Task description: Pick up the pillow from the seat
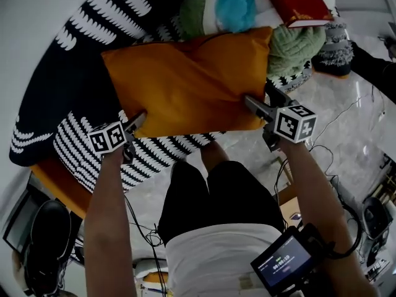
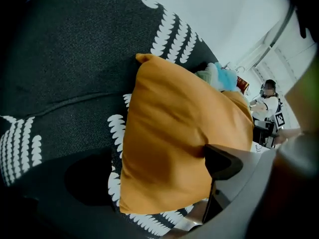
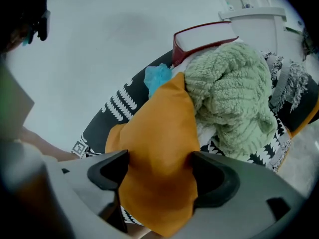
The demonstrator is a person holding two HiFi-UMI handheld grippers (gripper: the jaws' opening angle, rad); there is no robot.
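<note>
An orange pillow (image 1: 185, 82) lies on the black seat with white leaf print (image 1: 68, 85). My left gripper (image 1: 137, 121) is at the pillow's near left corner and my right gripper (image 1: 252, 104) at its near right edge. In the right gripper view the pillow's corner (image 3: 159, 133) hangs between the wide-spread jaws of the right gripper (image 3: 157, 176), which stands open. In the left gripper view the pillow (image 2: 174, 138) fills the middle. One dark fingertip (image 2: 222, 161) rests against its edge, the jaws spread wide, so the left gripper is open.
A green knit blanket (image 1: 294, 45), a turquoise cloth (image 1: 235, 5) and a red book (image 1: 297, 2) are piled behind the pillow. Cables (image 1: 346, 113) trail over the pale floor. A black shoe (image 1: 46, 234) sits at lower left. Another person (image 2: 269, 108) stands far off.
</note>
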